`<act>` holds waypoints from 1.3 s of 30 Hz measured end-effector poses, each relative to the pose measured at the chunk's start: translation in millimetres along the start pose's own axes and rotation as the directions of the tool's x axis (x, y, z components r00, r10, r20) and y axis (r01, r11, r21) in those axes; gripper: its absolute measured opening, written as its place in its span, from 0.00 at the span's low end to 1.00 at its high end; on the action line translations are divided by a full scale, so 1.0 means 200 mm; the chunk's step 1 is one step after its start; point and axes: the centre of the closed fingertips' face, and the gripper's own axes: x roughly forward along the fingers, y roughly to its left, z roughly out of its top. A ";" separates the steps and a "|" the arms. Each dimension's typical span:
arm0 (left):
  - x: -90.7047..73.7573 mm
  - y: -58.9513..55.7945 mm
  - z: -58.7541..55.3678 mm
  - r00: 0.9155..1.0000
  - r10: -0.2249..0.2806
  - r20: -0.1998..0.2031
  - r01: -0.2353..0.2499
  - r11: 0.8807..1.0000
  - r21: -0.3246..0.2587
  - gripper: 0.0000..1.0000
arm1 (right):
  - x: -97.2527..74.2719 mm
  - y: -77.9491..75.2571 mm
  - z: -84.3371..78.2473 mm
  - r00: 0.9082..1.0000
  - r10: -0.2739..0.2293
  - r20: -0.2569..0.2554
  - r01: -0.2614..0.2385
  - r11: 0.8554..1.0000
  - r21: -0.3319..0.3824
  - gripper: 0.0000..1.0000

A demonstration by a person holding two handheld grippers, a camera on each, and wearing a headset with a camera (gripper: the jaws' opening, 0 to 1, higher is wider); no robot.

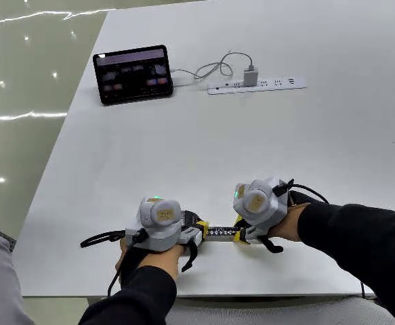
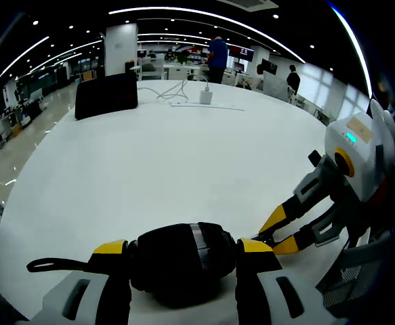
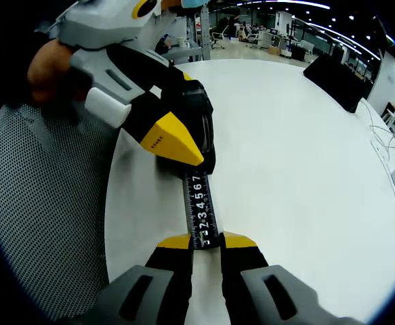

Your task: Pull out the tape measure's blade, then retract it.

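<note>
A black tape measure (image 2: 182,261) lies on the white table (image 1: 204,142) near its front edge. My left gripper (image 2: 183,247) is shut on its case, yellow pads on either side. A short length of dark blade (image 3: 200,206) with white numbers runs out from the case (image 3: 196,128) to my right gripper (image 3: 206,240), which is shut on the blade's end. In the head view the left gripper (image 1: 194,233) and the right gripper (image 1: 239,235) sit close together with the blade (image 1: 219,232) between them. A black wrist strap (image 2: 55,265) trails from the case.
A dark tablet (image 1: 133,73) stands at the table's far side, with a white power strip (image 1: 258,85) and charger cable beside it. A mesh chair back (image 3: 45,203) lies beyond the table's front edge. People stand far off in the room.
</note>
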 end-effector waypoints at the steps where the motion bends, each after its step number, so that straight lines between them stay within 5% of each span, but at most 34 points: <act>1: 0.00 0.00 0.00 1.000 0.000 0.000 0.000 1.000 -0.001 0.58 | 0.00 0.00 0.00 1.000 0.001 0.001 -0.001 1.000 0.000 0.11; 39: 0.00 0.00 -0.01 1.000 0.002 0.001 -0.002 1.000 0.002 0.58 | 0.06 0.03 0.09 0.998 0.023 0.055 -0.022 1.000 -0.022 0.11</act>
